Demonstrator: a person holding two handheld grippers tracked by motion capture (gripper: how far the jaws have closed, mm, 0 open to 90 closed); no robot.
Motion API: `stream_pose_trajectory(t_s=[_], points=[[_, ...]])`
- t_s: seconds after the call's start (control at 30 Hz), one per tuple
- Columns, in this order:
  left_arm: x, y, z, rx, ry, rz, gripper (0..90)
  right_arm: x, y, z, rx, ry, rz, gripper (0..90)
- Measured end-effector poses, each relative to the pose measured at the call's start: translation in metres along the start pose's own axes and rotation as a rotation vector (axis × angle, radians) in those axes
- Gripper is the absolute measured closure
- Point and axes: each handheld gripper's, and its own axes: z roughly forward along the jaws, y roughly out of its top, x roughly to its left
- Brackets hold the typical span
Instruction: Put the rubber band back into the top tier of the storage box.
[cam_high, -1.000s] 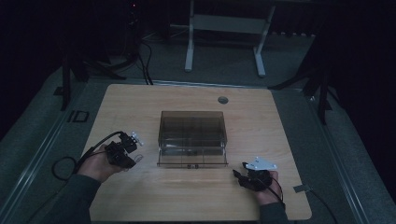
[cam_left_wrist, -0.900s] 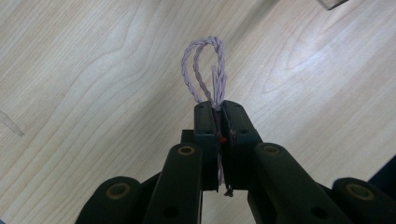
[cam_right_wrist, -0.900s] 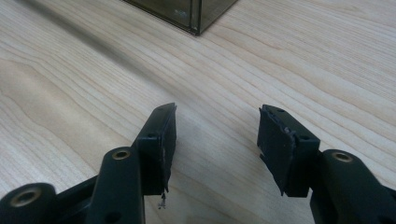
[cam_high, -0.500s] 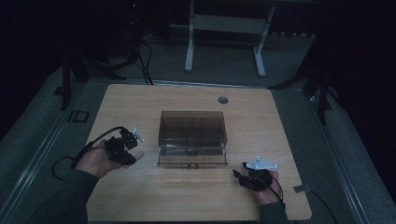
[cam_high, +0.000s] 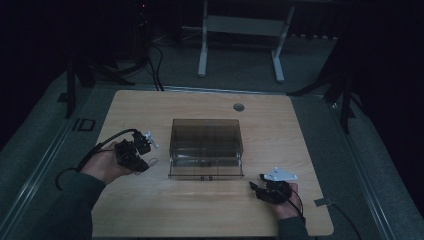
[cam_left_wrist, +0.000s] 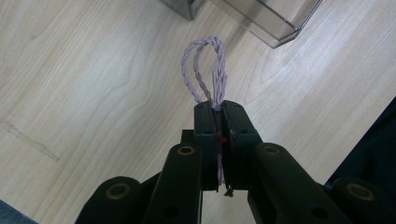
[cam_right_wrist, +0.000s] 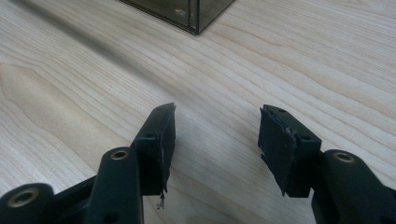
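My left gripper (cam_left_wrist: 218, 105) is shut on a loop of pale lilac twisted cord (cam_left_wrist: 201, 70), which sticks out past the fingertips above the wooden table. From above, the left gripper (cam_high: 145, 159) hangs just left of a smoky transparent box (cam_high: 206, 147) with a pulled-out drawer, the cord (cam_high: 151, 161) a small loop at its tip. Near the table's front right, my right gripper (cam_high: 255, 187) rests with its jaws open. Its own view shows the right gripper (cam_right_wrist: 217, 133) with bare wood between the pads and a corner of the box (cam_right_wrist: 187, 11) ahead.
The wooden table (cam_high: 150, 210) has a round grommet (cam_high: 238, 107) at the back. Black cables trail from both grippers. A white desk frame (cam_high: 240, 30) stands on the dark floor beyond the table.
My left gripper has risen a little and drifted toward the box with the cord in it. The right gripper has stayed put.
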Motion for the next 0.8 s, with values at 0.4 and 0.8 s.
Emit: stream_pose_trajectory(t_s=[0.4,0.8], points=[[-0.002,0.013,-0.008,-0.004,-0.004,0.072,86.0,0.0,0.0,0.0,0.001,0.003,0.004,46.1],[-0.005,0.023,-0.017,-0.008,-0.015,0.136,85.9,0.0,0.0,0.0,0.001,0.006,0.006,45.9]])
